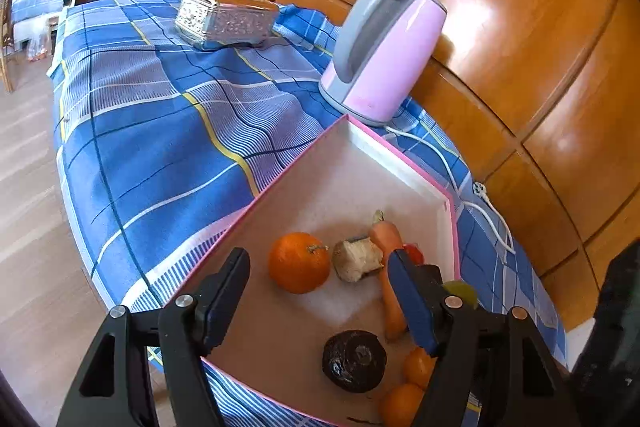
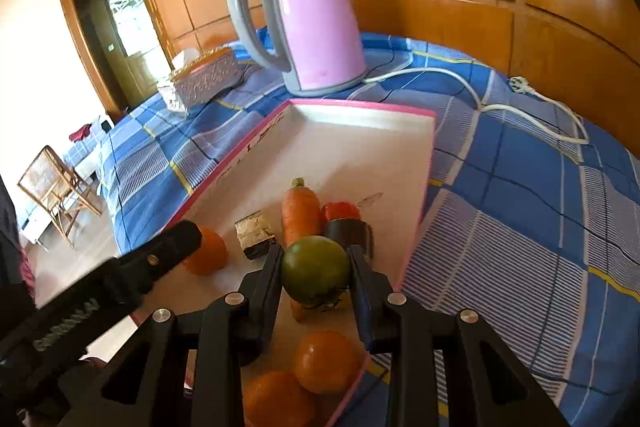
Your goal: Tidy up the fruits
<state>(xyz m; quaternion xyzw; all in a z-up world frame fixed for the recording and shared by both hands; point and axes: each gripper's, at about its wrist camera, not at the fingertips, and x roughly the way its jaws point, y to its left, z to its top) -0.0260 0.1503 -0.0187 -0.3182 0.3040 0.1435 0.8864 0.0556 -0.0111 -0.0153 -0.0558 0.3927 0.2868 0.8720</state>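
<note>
A pink-rimmed tray (image 1: 344,167) (image 2: 360,131) lies on the blue plaid cloth. In it are an orange (image 1: 299,262) (image 2: 206,251), a pale chunk (image 1: 357,259) (image 2: 256,233), a carrot (image 1: 390,275) (image 2: 301,213), a red tomato (image 2: 340,211), a dark round fruit (image 1: 354,361) and two small oranges (image 1: 416,367) (image 2: 326,361). My left gripper (image 1: 318,273) is open and empty above the tray. My right gripper (image 2: 316,261) is shut on a green tomato (image 2: 315,269), which also peeks out in the left wrist view (image 1: 460,289).
A pink and grey kettle (image 1: 384,47) (image 2: 304,23) stands behind the tray, its white cord (image 2: 500,103) trailing right. A silver tissue box (image 1: 226,17) (image 2: 204,77) sits further back. Wooden panelling lines the wall. A rattan chair (image 2: 56,187) stands on the floor at left.
</note>
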